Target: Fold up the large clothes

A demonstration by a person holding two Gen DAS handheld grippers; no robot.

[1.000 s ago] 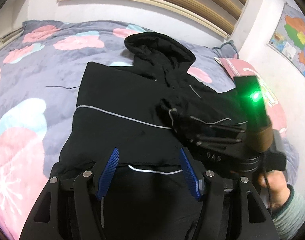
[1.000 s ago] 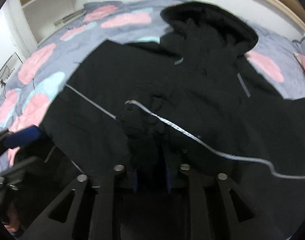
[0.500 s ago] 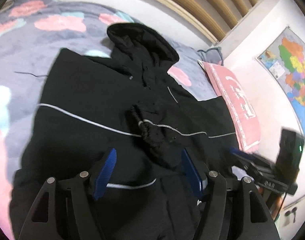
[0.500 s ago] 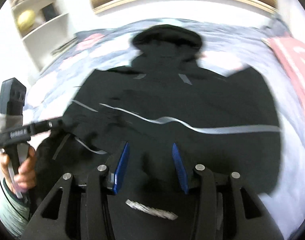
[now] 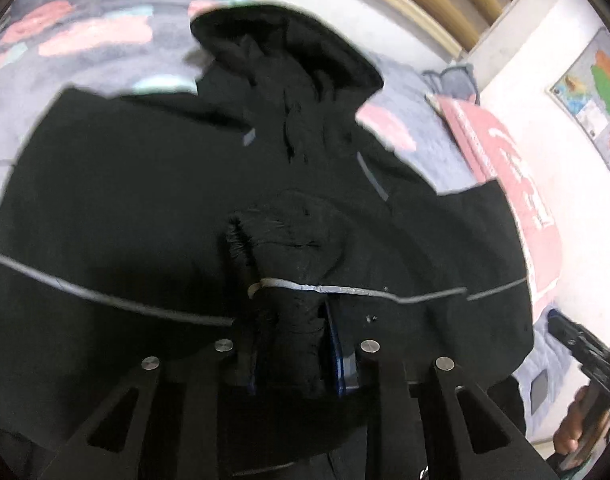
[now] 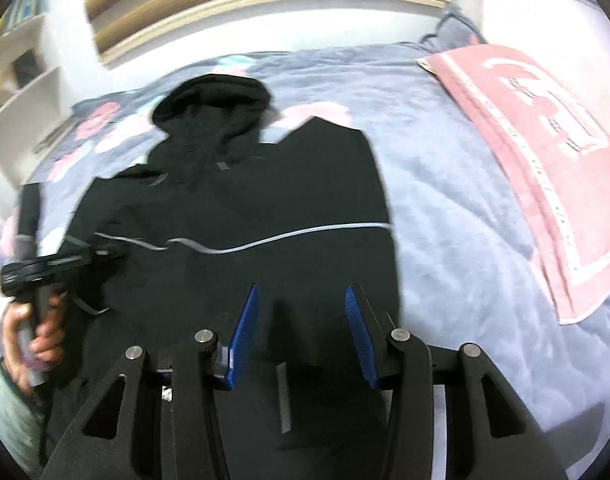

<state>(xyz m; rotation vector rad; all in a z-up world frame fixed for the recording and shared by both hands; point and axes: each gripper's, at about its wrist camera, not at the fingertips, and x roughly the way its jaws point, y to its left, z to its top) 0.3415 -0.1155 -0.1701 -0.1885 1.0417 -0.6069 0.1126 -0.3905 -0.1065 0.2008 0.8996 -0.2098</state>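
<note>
A large black hooded jacket [image 5: 125,200] with a thin grey stripe lies spread on the bed, hood [image 5: 285,52] toward the far wall. My left gripper [image 5: 293,344] is shut on the jacket's sleeve cuff [image 5: 289,248], which lies folded across the chest. The jacket also shows in the right wrist view [image 6: 265,200]. My right gripper [image 6: 301,332] is open and empty above the jacket's lower right part. The left gripper shows in the right wrist view [image 6: 105,256], held at the jacket's left side.
The bed has a grey quilt [image 6: 445,200] with pink and blue blotches. A pink towel [image 6: 545,160] lies on the bed to the right of the jacket. A wall map [image 5: 597,92] hangs at right. White shelves [image 6: 21,100] stand at left.
My left gripper has moved in and shut on the sleeve cuff. My right gripper let go of the cuff, opened and drew back to the right.
</note>
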